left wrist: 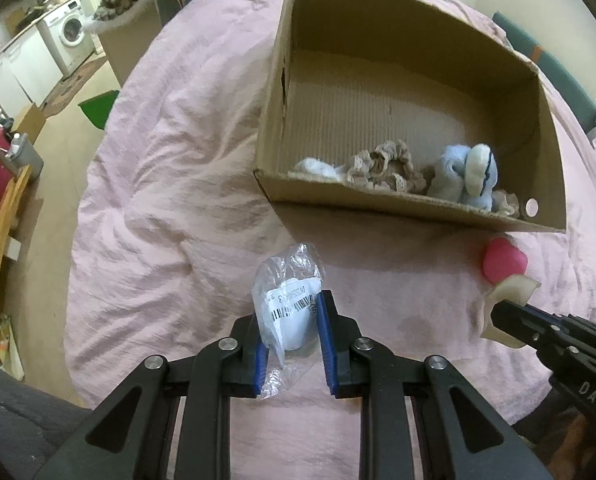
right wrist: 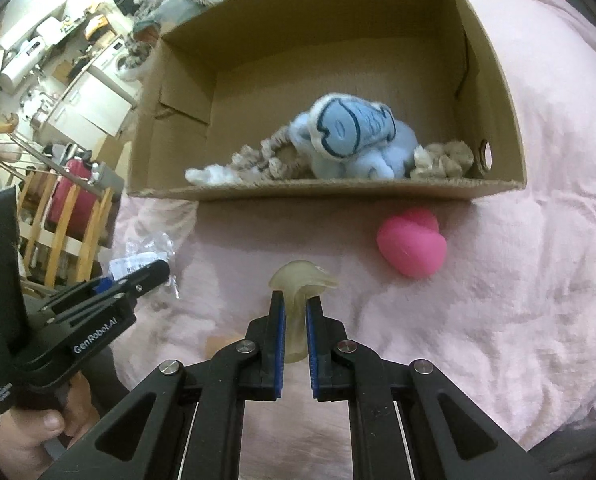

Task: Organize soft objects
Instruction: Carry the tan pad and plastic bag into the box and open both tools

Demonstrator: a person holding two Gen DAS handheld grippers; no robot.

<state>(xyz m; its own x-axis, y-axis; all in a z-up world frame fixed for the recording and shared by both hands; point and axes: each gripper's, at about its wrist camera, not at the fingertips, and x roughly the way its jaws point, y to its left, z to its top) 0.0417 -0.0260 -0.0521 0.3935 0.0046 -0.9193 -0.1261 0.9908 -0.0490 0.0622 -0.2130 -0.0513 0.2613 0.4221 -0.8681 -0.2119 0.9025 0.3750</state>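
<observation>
Between your right tool (right wrist: pixel 296 312) pads you're pinching the translucent soft piece (right wrist: pixel 298 280); your left tool (left wrist: pixel 290 320) is clamping the bagged white item (left wrist: pixel 288 312), both ready for the box (right wrist: pixel 337 192) at twelve o'clock.

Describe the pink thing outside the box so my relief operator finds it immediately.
Find the cardboard box on the pink bedspread. Just before its front wall, towards the right corner, lies the pink sponge. It is smooth, egg-shaped, bright pink, and held by neither gripper.
</observation>
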